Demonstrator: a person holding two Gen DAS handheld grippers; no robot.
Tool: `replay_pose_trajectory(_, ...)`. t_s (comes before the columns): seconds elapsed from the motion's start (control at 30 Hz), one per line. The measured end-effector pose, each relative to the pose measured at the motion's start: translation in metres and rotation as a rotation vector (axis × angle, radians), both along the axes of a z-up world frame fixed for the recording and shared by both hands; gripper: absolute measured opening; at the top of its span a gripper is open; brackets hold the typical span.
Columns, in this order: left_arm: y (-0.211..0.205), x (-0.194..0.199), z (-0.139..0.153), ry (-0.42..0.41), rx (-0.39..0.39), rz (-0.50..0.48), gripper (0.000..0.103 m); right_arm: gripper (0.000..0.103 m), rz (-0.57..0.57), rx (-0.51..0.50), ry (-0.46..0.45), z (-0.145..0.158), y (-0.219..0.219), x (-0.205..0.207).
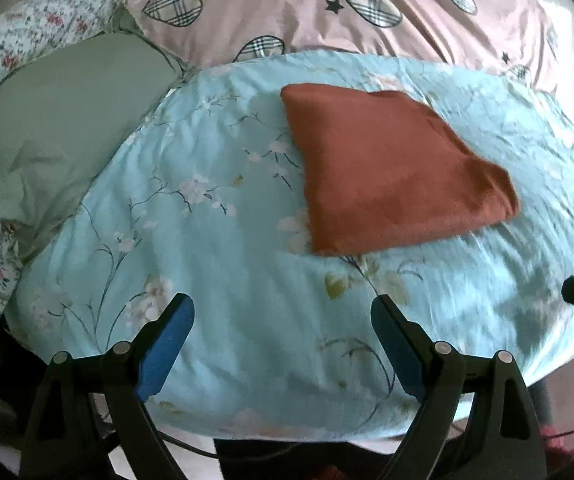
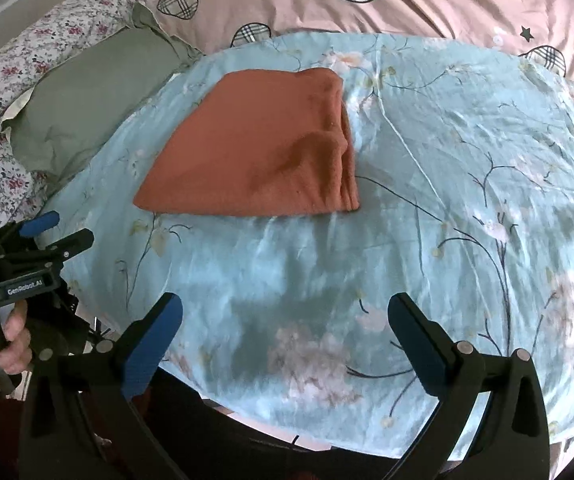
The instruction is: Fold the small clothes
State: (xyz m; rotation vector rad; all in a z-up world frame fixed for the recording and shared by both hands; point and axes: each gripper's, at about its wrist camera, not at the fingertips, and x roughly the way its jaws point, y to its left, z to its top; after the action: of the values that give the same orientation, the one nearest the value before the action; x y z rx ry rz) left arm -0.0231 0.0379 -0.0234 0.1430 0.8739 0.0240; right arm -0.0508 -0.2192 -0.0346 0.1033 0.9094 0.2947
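Observation:
A rust-orange garment (image 1: 391, 168) lies folded into a flat packet on a light blue floral cloth (image 1: 215, 240). It also shows in the right wrist view (image 2: 263, 152), with stacked folded edges on its right side. My left gripper (image 1: 283, 312) is open and empty, held back from the garment near the cloth's front edge. My right gripper (image 2: 285, 308) is open and empty, also back from the garment. The left gripper shows at the left edge of the right wrist view (image 2: 63, 232), open.
A grey-green pillow (image 1: 67, 128) lies left of the blue cloth. A pink bedspread with plaid hearts (image 1: 327, 8) lies behind it. Floral bedding (image 1: 27, 28) is bunched at the far left. The cloth's front edge (image 2: 287, 420) drops off below the grippers.

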Motion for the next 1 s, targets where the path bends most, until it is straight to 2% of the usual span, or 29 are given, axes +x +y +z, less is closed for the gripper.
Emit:
replay_pose_trajectory(0.2,-0.011,-0.008,0.012,-0.033,0.061,-0.025,0.092,0.102,0.025,-0.011,-0.040,0.018,0.006,0.000)
replay_pose_trajectory(0.37,-0.015,-0.006,0.026,-0.060,0.052,-0.043,0.098,0.102,0.049,-0.024,-0.073,0.029,0.013,0.008)
replay_pose_trajectory(0.43,-0.017,-0.004,0.030,-0.079,0.051,-0.047,0.102,0.102,0.055,-0.030,-0.075,0.028,0.016,0.013)
replay_pose_trajectory(0.53,-0.020,0.004,0.032,-0.093,0.051,-0.045,0.102,0.102,0.058,-0.031,-0.071,0.023,0.019,0.018)
replay_pose_trajectory(1.0,-0.025,0.038,0.017,-0.059,0.021,-0.031,0.102,0.102,0.099,-0.027,-0.022,0.006,0.036,0.047)
